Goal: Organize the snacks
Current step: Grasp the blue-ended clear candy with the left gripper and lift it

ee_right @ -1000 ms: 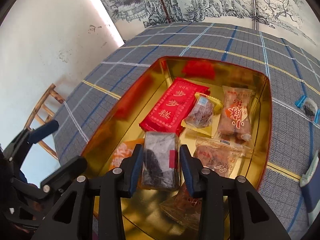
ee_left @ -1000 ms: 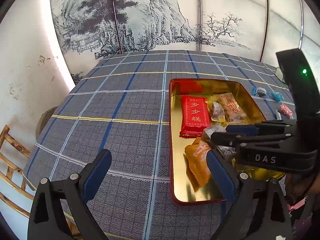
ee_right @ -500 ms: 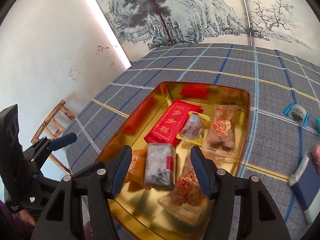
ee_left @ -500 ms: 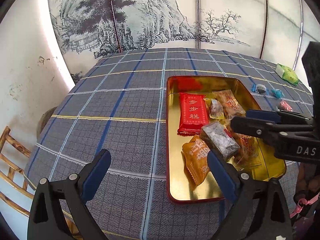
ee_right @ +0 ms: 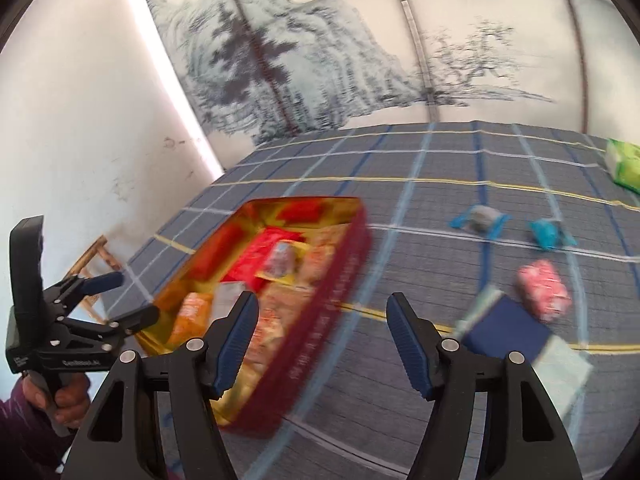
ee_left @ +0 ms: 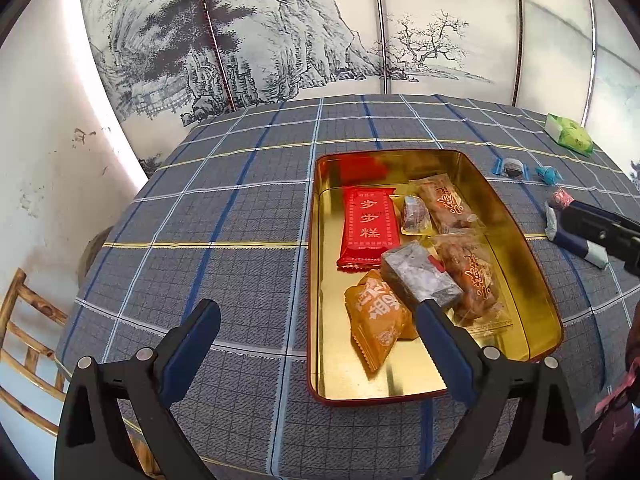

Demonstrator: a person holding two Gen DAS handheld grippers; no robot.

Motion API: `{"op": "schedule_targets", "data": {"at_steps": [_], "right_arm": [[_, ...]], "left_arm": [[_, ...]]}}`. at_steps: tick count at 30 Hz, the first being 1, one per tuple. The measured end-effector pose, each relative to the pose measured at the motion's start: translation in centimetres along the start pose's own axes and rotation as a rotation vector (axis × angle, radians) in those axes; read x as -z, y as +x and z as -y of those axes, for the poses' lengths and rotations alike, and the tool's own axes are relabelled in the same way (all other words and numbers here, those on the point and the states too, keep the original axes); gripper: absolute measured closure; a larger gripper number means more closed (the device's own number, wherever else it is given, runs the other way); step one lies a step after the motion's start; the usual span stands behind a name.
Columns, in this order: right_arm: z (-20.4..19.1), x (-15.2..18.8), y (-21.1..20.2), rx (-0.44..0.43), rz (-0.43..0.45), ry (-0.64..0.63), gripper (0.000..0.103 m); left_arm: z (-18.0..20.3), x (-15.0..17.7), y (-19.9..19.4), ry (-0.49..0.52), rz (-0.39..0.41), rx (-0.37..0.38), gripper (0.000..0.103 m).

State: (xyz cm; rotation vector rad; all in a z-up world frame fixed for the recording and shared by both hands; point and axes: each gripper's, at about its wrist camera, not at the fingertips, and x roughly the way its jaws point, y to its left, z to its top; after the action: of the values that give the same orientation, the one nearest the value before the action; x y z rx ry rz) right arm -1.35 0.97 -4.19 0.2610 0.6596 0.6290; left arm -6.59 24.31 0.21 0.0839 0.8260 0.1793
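A gold tray with a red rim sits on the plaid tablecloth and holds several snacks: a red packet, an orange packet, a grey packet and clear-wrapped pastries. My left gripper is open and empty at the tray's near left corner. My right gripper is open and empty, over the cloth right of the tray. Loose on the cloth lie a dark blue packet, a pink candy, two blue-wrapped candies and a green packet.
A painted folding screen stands behind the table. A white wall and a wooden chair are at the left. The right wrist view is motion-blurred.
My right gripper opened and let go of the grey packet in the tray, then swung right toward the loose snacks. The left gripper stayed put.
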Motion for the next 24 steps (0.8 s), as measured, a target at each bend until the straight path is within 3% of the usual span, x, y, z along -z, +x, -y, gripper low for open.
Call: {"op": "schedule_targets", "data": {"at_steps": [8,15,21,24], "right_arm": [[8.9,2.3,-3.8,0.179,0.031,0.154,0.034],[15.3,3.2,-6.3,0.362,0.029,0.192,0.030],[19.3,3.1,-7.2,0.467,0.007,0.205,0.028],[20.5,2.9,-7.4,0.463,0.008,0.217,0.028]], "left_arm": [[1.5,-0.3,-0.1,0.044,-0.005,-0.007,0.006],[3.5,-1.1,-0.3,0.102,-0.005,0.003,0.006],[6.5,-3.0,-0.7,0.173,-0.032,0.120,0.006],[8.8,-4.8,-0.6,0.202,-0.055,0.210,0.006]]}}
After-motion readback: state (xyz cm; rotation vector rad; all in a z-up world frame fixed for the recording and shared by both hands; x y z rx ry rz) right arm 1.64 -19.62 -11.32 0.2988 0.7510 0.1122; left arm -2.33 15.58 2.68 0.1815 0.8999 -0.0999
